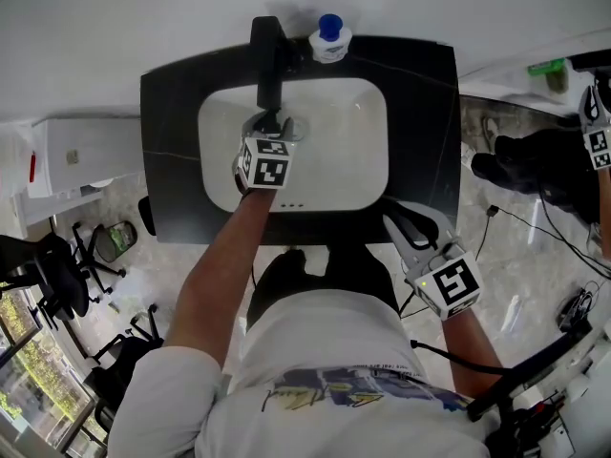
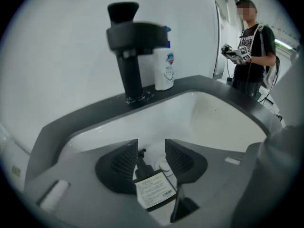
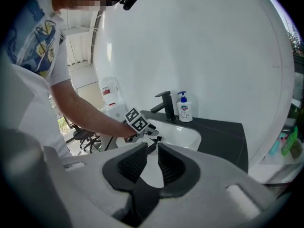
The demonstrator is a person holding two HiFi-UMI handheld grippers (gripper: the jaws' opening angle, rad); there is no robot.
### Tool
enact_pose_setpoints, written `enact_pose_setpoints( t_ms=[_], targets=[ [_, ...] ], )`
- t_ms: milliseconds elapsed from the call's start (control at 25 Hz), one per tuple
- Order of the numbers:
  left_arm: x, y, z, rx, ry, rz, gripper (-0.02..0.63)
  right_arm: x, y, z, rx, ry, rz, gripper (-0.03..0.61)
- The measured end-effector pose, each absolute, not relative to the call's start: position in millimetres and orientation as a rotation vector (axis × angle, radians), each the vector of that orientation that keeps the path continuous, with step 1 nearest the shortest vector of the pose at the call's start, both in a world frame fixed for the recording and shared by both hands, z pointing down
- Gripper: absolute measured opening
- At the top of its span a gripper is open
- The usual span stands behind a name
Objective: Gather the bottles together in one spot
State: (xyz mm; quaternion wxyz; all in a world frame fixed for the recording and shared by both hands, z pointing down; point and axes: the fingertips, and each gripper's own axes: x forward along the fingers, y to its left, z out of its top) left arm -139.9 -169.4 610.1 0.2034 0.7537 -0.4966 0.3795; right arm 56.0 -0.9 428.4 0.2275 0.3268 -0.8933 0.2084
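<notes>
A white soap bottle [image 1: 330,38] [image 2: 164,65] [image 3: 184,109] with a blue pump stands on the black counter [image 1: 172,160] behind the black faucet [image 1: 267,65] [image 2: 130,56]. My left gripper [image 1: 275,122] [image 2: 152,155] [image 3: 148,133] reaches down into the white basin [image 1: 353,151]. A small dark pump bottle [image 2: 154,189] with a white label lies between its jaws, pump end pointing toward the drain. White basin shows between the bottle's neck and the right jaw, so the pads are not pressing. My right gripper [image 1: 399,225] [image 3: 152,161] hangs in front of the counter, jaws a little apart with nothing between them.
Another person [image 2: 256,51] [image 1: 544,170] in black stands to the right of the sink, holding grippers. Green bottles [image 1: 549,70] [image 3: 287,146] sit on a shelf at the right. A white box [image 1: 81,151] hangs left of the sink, with office chairs [image 1: 57,265] below it.
</notes>
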Motion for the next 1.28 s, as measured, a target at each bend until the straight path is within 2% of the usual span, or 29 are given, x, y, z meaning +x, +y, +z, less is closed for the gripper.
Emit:
enact_pose_setpoints(
  t_ms=[360, 800, 1280],
  targets=[
    [-179.9, -166.6, 673.4, 1.795, -1.262, 1.154, 0.213, 62.5, -1.8, 433.3, 0.899, -2.451, 0.597, 0.067],
    [-176.0, -170.7, 720.0, 1.586, -1.15, 1.152, 0.23, 86.7, -2.6, 447.7, 0.924, -2.394, 0.644, 0.067],
    [-171.2, -163.3, 721.9, 1.563, -1.162, 1.097, 0.215, 97.8, -1.0, 452.7, 0.948, -2.382, 0.658, 0.067]
  ],
)
